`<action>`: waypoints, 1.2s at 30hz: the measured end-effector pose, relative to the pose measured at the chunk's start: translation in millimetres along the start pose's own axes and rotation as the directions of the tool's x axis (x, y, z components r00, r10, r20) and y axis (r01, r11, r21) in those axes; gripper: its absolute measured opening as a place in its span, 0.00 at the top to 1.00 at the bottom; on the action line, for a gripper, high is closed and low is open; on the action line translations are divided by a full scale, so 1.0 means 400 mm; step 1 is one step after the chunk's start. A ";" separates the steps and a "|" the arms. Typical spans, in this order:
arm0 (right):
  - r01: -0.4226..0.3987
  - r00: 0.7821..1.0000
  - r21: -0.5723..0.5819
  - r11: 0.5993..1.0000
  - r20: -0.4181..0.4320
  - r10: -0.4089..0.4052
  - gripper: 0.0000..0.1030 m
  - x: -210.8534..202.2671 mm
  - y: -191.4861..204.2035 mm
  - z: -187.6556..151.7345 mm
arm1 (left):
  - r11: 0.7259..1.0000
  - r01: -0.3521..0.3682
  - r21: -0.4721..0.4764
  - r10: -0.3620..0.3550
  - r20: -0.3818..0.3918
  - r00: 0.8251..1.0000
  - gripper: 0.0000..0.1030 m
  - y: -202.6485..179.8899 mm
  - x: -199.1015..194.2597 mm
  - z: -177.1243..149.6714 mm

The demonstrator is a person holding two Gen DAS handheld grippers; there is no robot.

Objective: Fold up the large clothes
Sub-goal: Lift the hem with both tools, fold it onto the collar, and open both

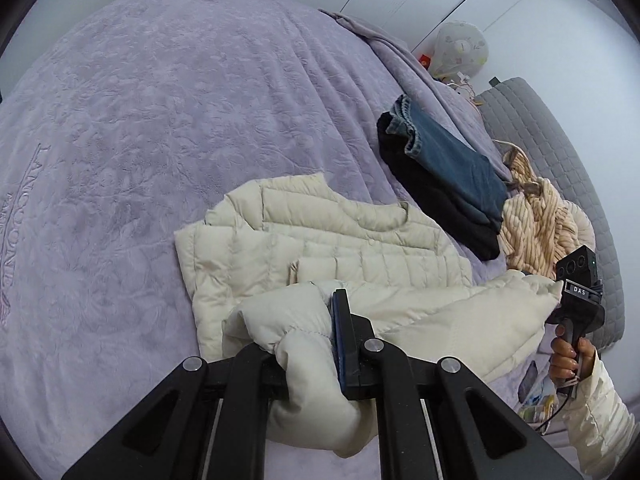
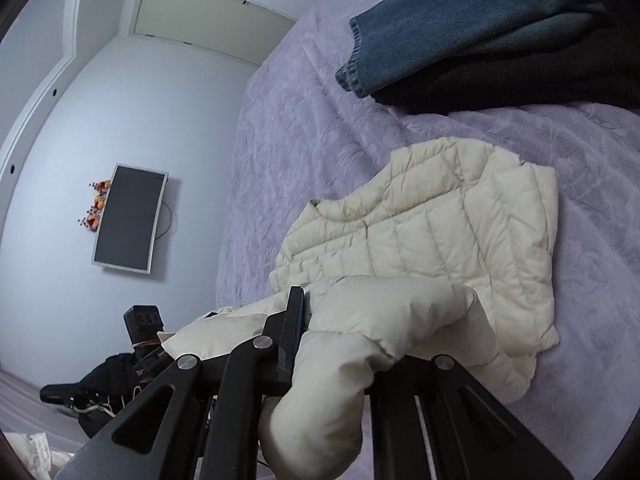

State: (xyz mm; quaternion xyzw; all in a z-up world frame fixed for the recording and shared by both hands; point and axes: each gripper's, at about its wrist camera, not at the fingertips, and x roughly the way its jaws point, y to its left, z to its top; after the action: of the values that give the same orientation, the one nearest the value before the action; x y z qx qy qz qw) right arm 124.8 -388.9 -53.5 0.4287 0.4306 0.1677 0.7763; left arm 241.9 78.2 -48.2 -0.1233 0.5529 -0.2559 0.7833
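Carrying the hem of the cream quilted down jacket (image 1: 320, 236), lying at frame centre on the lilac bedspread (image 1: 160, 120), toward its collar; left gripper (image 1: 320, 332) and right gripper (image 2: 316, 320) both pinch puffy fabric; keep both level, land edges square.

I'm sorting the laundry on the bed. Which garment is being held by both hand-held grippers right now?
The cream quilted puffer jacket: the left hand-held gripper and right hand-held gripper each pinch its hem. The folded blue jeans, black garment and striped beige garment lie untouched.

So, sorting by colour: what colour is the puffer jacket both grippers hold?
Cream, quilted; the puffer jacket shows best in the right wrist view.
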 end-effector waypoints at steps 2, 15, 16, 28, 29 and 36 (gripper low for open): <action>0.029 1.000 0.034 0.999 0.006 -0.029 0.87 0.038 -0.036 0.044 | 1.000 -0.030 -0.004 0.030 -0.017 0.999 0.88 0.022 0.050 0.027; 0.179 0.984 0.146 0.973 -0.048 -0.173 0.87 0.233 -0.189 0.144 | 0.975 -0.210 0.079 0.219 -0.138 0.966 0.87 0.052 0.240 0.091; 0.187 0.982 0.146 0.971 -0.048 -0.182 0.87 0.236 -0.191 0.145 | 0.974 -0.213 0.074 0.222 -0.144 0.964 0.87 0.051 0.240 0.093; 0.199 0.980 0.129 0.971 -0.037 -0.195 0.33 0.225 -0.149 0.147 | 0.962 -0.252 0.101 0.263 -0.121 0.957 0.80 0.023 0.189 0.078; 0.205 0.979 0.121 0.971 -0.036 -0.202 0.33 0.223 -0.140 0.146 | 0.961 -0.255 0.104 0.266 -0.117 0.957 0.80 0.022 0.185 0.075; 0.189 0.982 0.074 0.979 -0.007 -0.189 0.25 0.180 -0.086 0.123 | 0.935 -0.327 0.138 0.331 -0.007 0.944 0.00 -0.004 0.117 0.060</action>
State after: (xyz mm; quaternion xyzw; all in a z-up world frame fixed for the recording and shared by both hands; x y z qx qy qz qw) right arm 202.1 -389.2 -106.3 0.4147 0.4753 0.0772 0.7721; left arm 275.7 49.8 -76.4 0.0279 0.5587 -0.1600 0.8133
